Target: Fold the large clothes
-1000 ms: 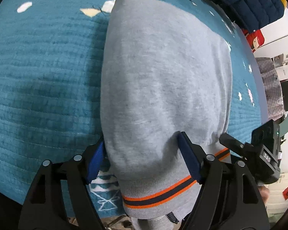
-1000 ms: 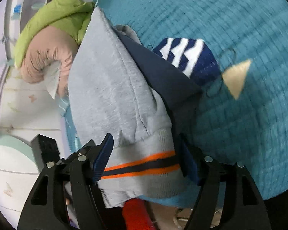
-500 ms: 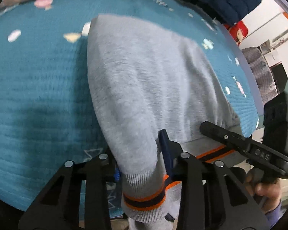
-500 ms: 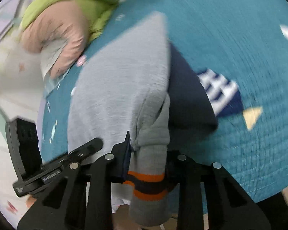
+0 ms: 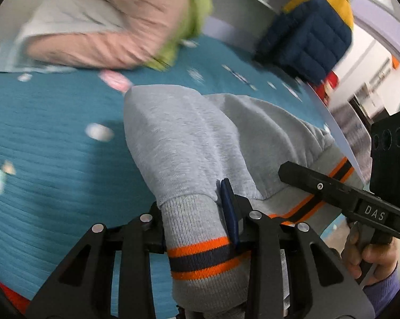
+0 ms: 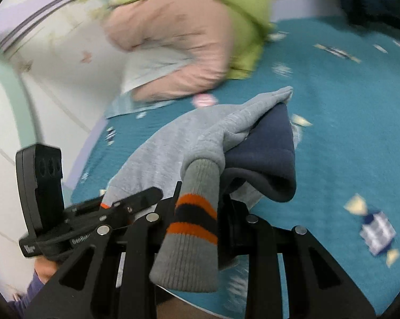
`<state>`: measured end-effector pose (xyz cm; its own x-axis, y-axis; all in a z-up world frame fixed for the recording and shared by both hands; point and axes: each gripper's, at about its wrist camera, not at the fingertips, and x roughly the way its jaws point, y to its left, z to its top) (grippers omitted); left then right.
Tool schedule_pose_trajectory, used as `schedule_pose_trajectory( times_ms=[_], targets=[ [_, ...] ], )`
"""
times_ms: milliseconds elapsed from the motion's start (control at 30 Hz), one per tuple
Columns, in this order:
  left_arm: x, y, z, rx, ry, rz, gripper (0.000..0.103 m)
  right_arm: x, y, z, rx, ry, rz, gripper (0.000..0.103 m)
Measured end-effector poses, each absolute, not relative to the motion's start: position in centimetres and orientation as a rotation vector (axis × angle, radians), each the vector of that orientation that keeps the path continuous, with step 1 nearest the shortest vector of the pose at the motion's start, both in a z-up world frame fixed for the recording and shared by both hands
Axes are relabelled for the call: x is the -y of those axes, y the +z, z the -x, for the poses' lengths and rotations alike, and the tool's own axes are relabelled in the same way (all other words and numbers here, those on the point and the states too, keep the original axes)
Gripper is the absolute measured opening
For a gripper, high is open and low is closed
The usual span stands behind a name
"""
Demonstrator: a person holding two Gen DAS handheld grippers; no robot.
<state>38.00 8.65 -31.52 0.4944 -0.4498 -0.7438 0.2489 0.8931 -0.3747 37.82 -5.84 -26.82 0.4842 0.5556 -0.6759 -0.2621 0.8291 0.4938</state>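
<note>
Under everything we see a teal quilt point(image 5: 53, 175), and on it lies the grey sweatshirt point(image 5: 178, 143), its navy lining point(image 6: 266, 138) showing on the right side; our left gripper point(image 5: 197, 212) is pinched tight on one end of the orange-and-navy striped hem point(image 5: 200, 257), and our right gripper point(image 6: 200, 202) is clamped on the other end, so the hem is lifted off the quilt toward us. Beyond the sweatshirt we make out a pink and green pile point(image 5: 125, 24) and a navy puffer point(image 5: 311, 40); both are blurred.
</note>
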Motion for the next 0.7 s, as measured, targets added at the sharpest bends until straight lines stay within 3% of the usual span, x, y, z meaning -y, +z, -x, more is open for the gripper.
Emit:
schedule_pose_trajectory(
  times_ms=[333, 467, 533, 633, 667, 700],
  targets=[
    [-31.9, -32.1, -39.4, -0.888, -0.112, 0.229, 0.031, -19.2, -30.2, -45.2, -0.916, 0.737, -0.283, 0.025],
    [-37.0, -34.7, -38.8, -0.868, -0.039, 0.236, 0.031, -25.2, -33.5, -45.9, -0.958, 0.708, -0.273, 0.025],
    [-38.7, -37.9, -38.6, -0.903, 0.009, 0.243, 0.032, -27.3, -37.1, -46.2, -1.076, 0.678, -0.278, 0.025],
    [-40.9, -43.0, -37.6, -1.001, 0.059, 0.278, 0.042, -28.5, -41.5, -45.5, -1.224, 0.624, -0.230, 0.035],
    [-41.2, -43.7, -36.7, -0.972, 0.073, 0.292, 0.050, -27.9, -42.5, -45.1, -1.219, 0.601, -0.243, 0.048],
    [-41.5, -43.9, -35.8, -0.932, 0.088, 0.317, 0.062, -27.3, -43.0, -44.9, -1.214, 0.601, -0.277, 0.052]
  ],
)
